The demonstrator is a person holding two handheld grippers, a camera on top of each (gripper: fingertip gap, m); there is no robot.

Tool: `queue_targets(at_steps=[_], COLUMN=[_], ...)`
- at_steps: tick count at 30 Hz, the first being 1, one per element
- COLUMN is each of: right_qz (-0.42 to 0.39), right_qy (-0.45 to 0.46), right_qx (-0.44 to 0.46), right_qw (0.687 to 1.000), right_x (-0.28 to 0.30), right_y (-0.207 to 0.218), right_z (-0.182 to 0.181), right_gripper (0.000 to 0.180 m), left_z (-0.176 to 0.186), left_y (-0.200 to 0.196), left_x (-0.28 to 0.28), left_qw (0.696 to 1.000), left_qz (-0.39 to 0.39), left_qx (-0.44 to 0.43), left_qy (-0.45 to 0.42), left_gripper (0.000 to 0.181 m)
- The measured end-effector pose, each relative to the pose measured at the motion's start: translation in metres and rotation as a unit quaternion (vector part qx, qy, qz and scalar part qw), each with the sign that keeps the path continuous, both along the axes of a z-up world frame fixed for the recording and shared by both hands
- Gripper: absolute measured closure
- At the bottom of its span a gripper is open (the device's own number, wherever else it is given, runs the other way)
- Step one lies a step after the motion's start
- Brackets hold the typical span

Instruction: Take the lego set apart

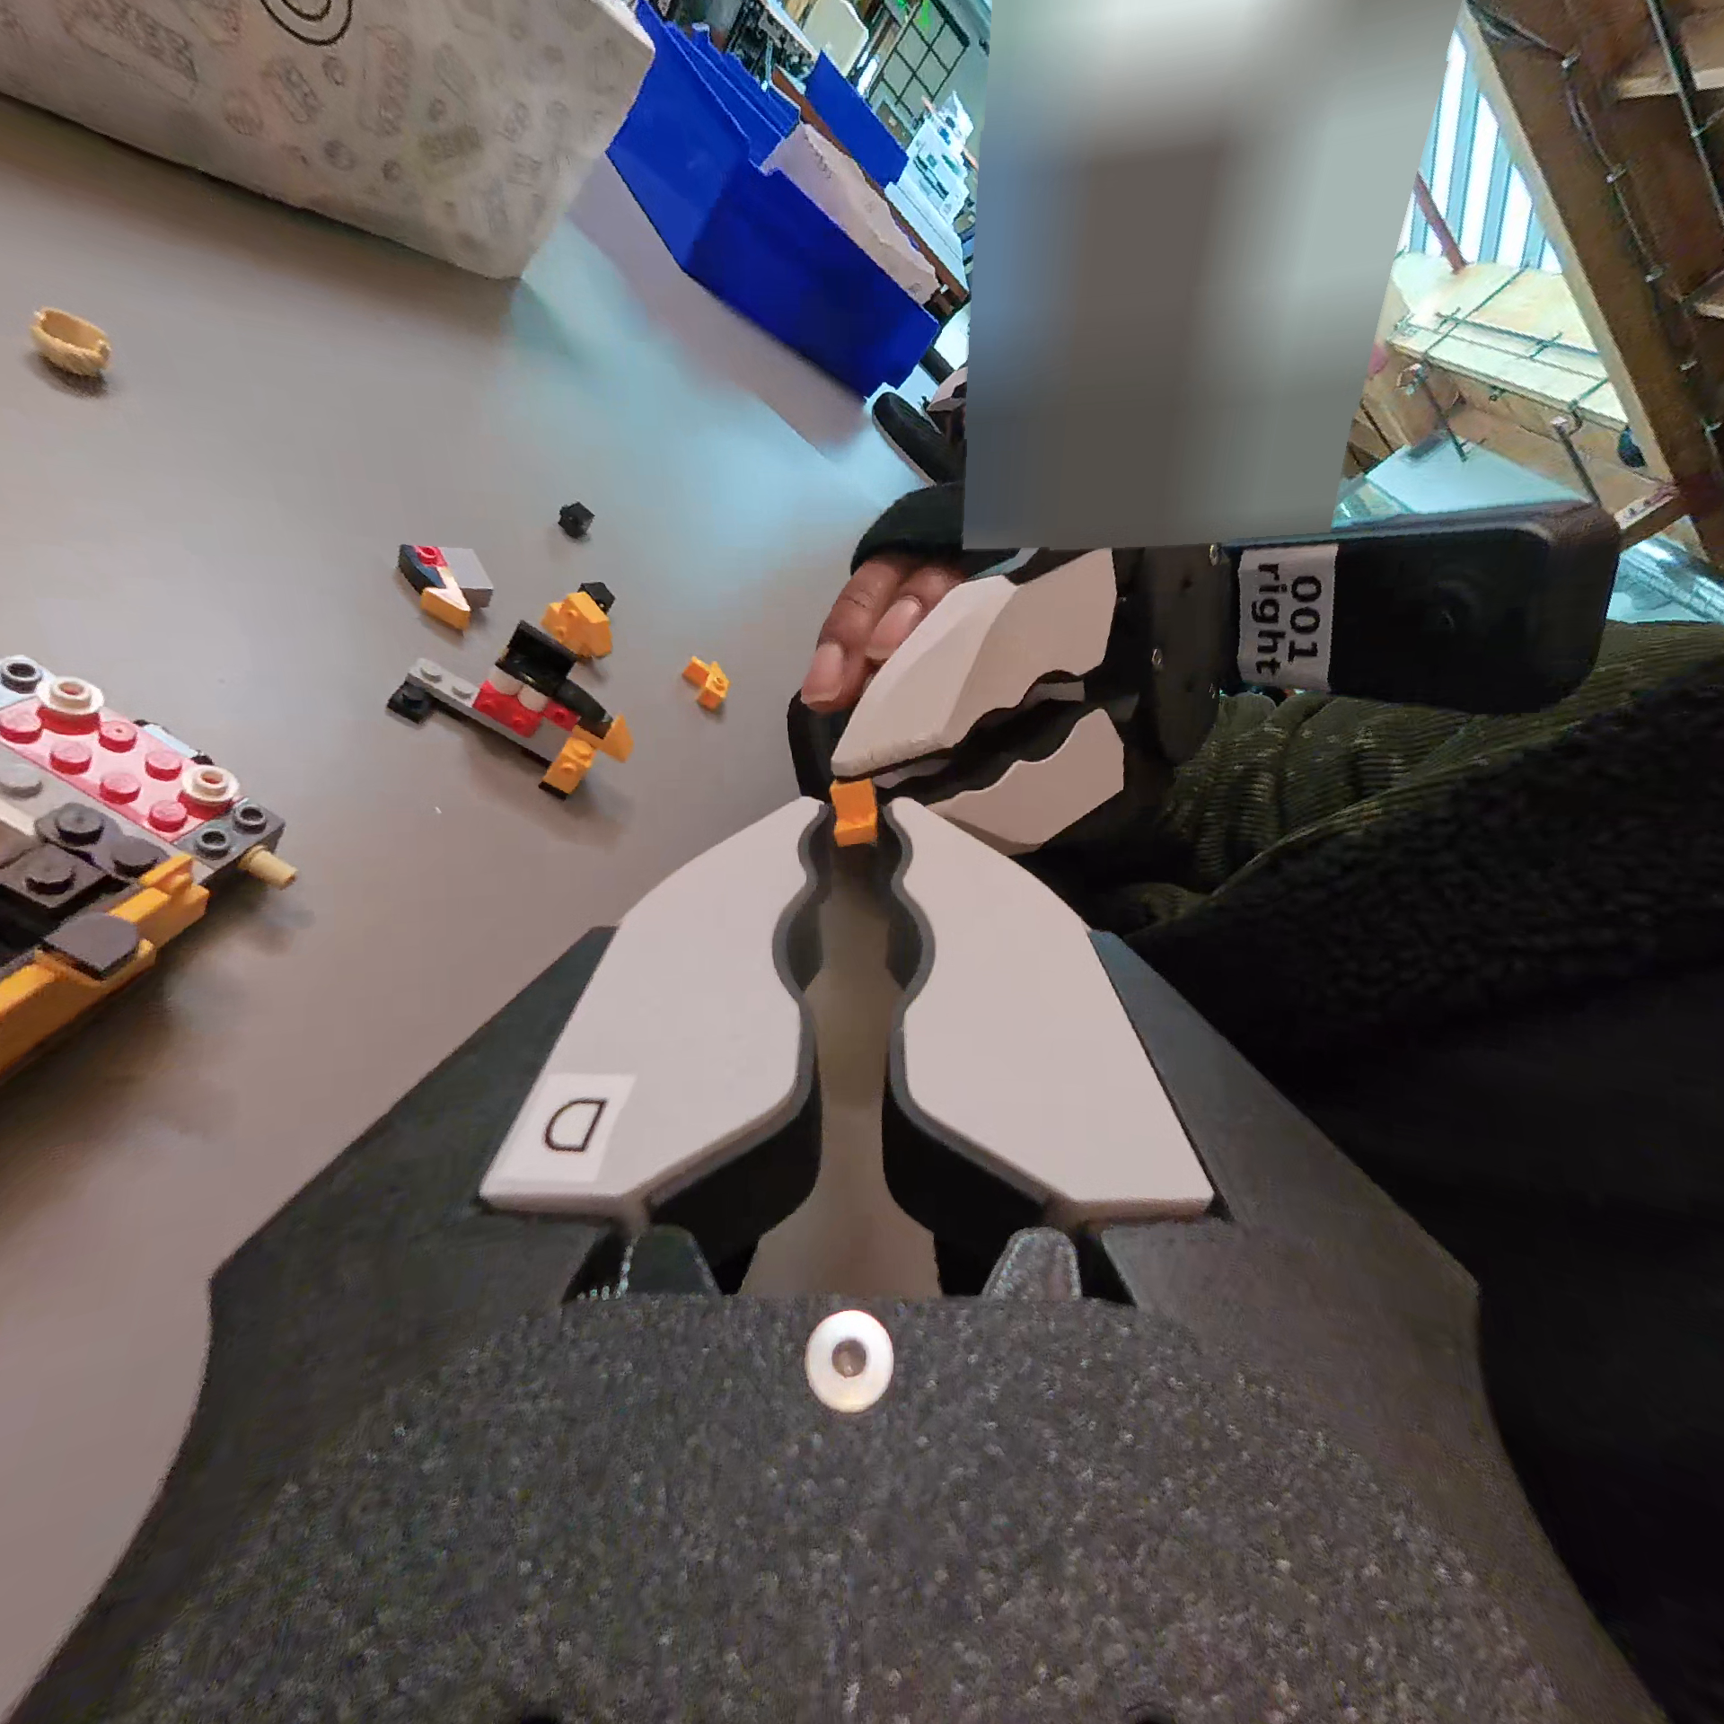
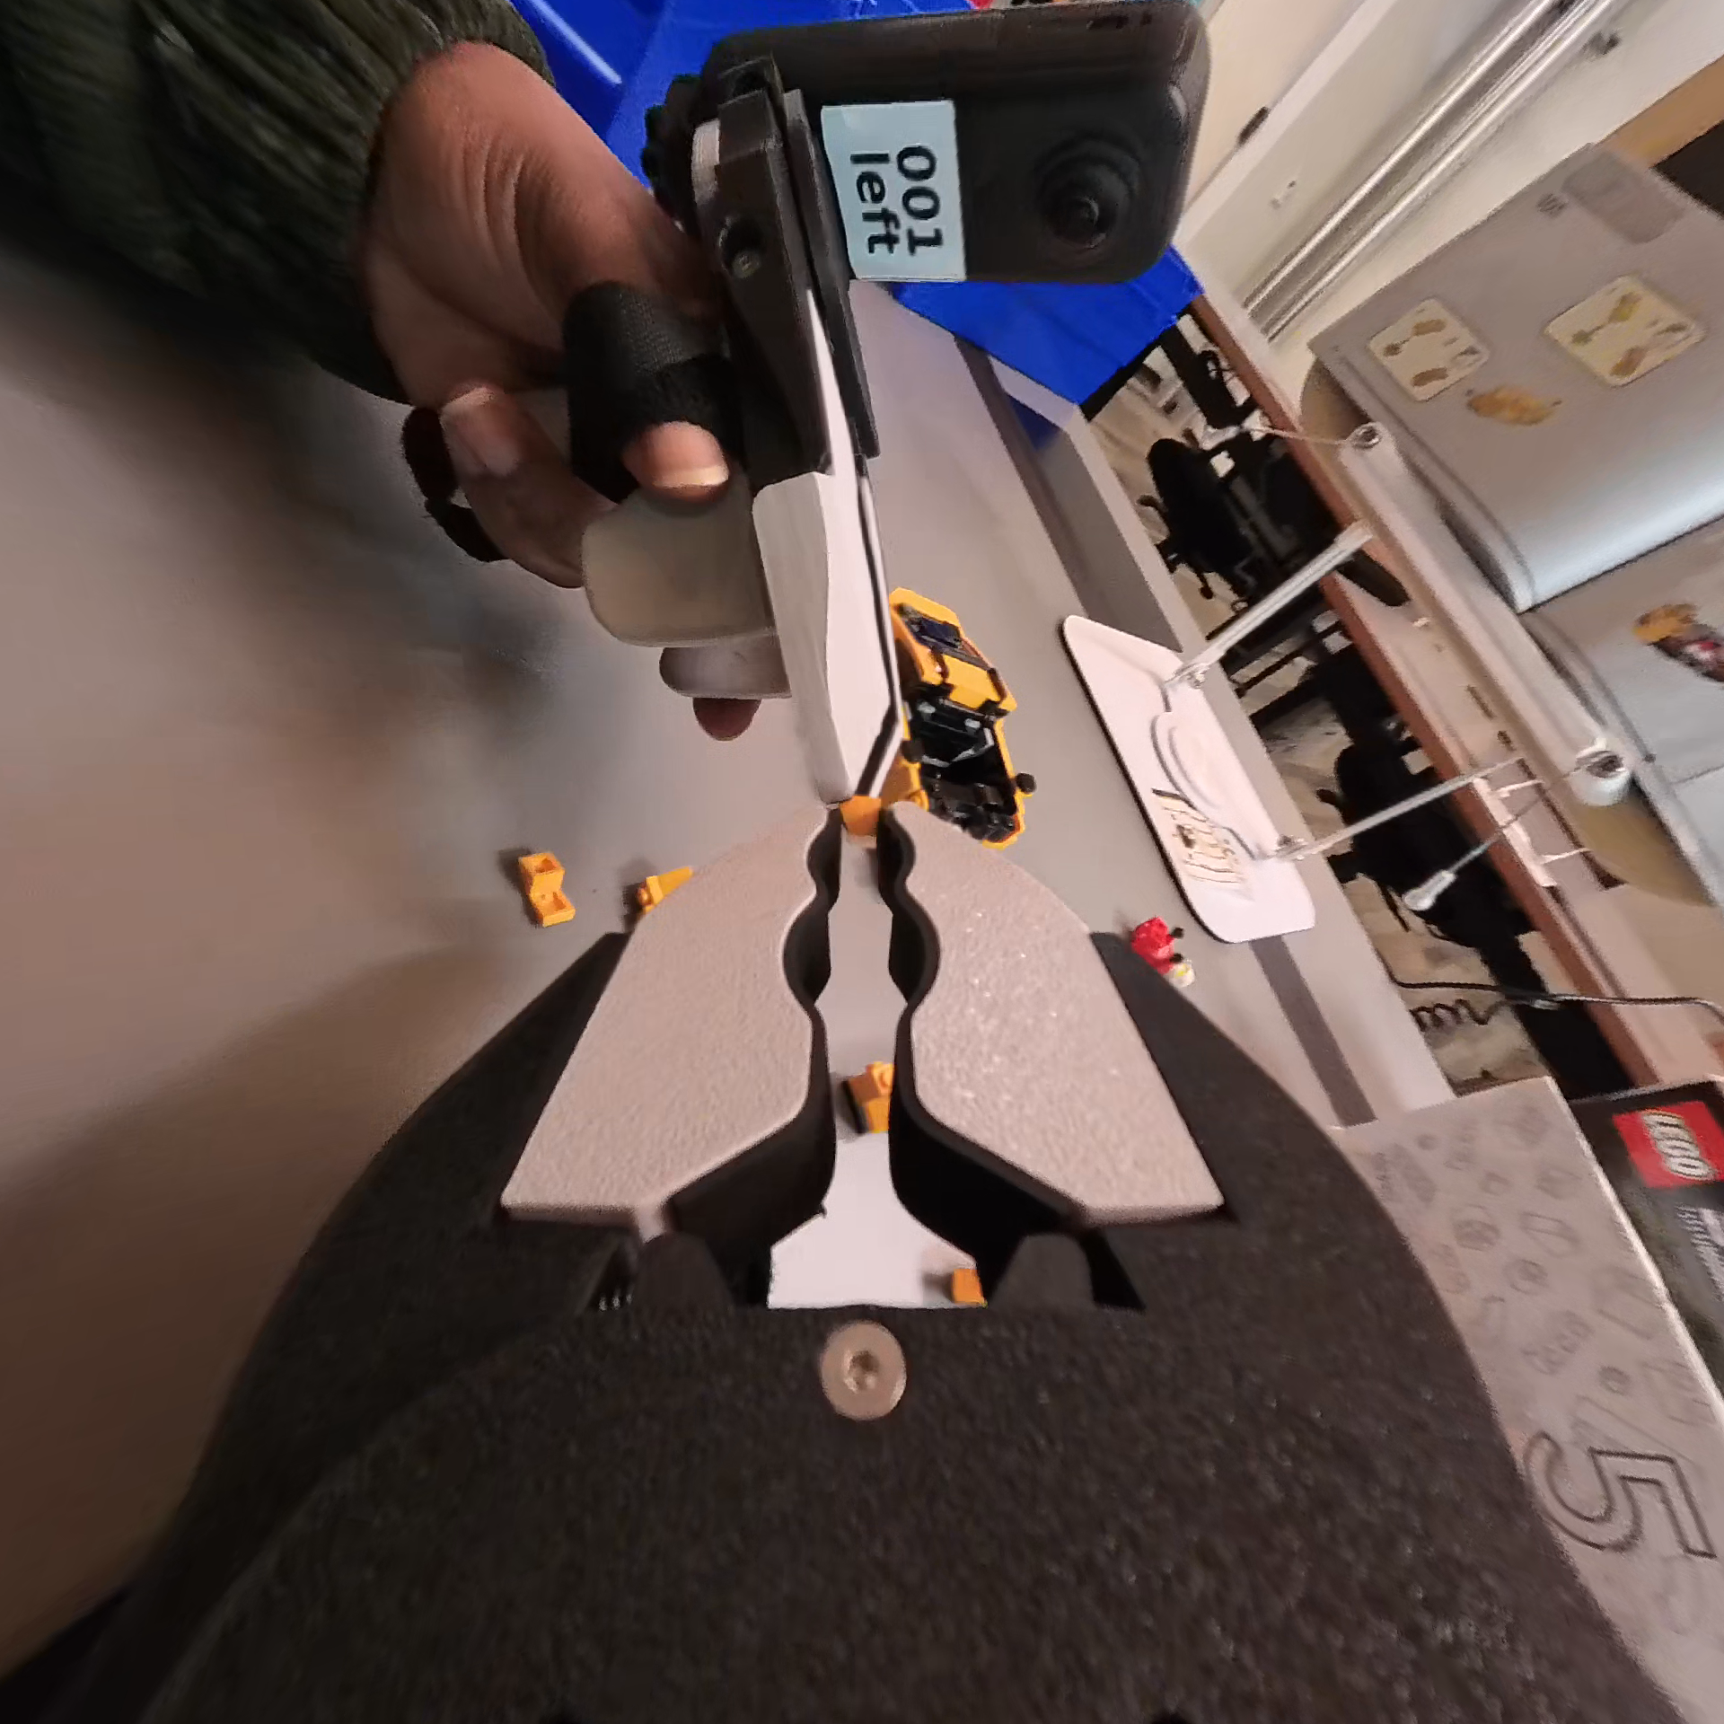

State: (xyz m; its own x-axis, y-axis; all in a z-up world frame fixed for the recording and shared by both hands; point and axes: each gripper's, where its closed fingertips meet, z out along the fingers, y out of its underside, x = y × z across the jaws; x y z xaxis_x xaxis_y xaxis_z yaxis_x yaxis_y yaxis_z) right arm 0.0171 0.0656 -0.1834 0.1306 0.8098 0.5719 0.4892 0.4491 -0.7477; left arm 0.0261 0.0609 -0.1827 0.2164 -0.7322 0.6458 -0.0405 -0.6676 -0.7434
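Both grippers pinch one small orange piece [image 1: 854, 813] mid-frame, above the table [image 1: 280, 448]: left gripper [image 1: 854, 826] and right gripper [image 2: 860, 821] jaws clamped on it. Risk: tip-only grip, piece may pop free and scatter among the loose bricks [image 1: 522, 690].

I counted two grippers, my left one [image 1: 854, 821] and my right one [image 2: 858, 826], with one small orange piece [image 1: 854, 813] between their tips. On the grey table [image 1: 280, 448] lay one large partly built model [image 1: 103, 840], one mid-sized red, grey and orange cluster [image 1: 522, 709], and one tan ring [image 1: 70, 341]. I saw two blue bins [image 1: 774, 233], one patterned white box [image 1: 326, 121], and one white card [image 2: 1185, 774].
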Motion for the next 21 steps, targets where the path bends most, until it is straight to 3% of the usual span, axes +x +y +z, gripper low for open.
queue_targets(at_steps=[11, 16, 21], right_qz=[0.028, 0.050, 0.066], right_qy=[0.025, 0.054, 0.027], right_qx=[-0.002, -0.013, 0.021], right_qw=[0.999, 0.997, 0.997], right_x=[-0.002, 0.001, -0.003], right_y=[-0.009, -0.011, -0.018], right_z=[0.006, 0.017, 0.010], right_gripper=[0.180, 0.169, 0.169], left_z=[0.016, 0.015, 0.010], left_y=[0.002, -0.005, -0.010], left_x=[-0.008, -0.008, -0.005], left_qw=[1.000, 0.999, 0.999], left_qz=[0.004, -0.026, -0.044], left_qx=[0.014, 0.006, -0.023], left_qy=[-0.028, -0.022, -0.023], left_gripper=[0.173, 0.173, 0.174])
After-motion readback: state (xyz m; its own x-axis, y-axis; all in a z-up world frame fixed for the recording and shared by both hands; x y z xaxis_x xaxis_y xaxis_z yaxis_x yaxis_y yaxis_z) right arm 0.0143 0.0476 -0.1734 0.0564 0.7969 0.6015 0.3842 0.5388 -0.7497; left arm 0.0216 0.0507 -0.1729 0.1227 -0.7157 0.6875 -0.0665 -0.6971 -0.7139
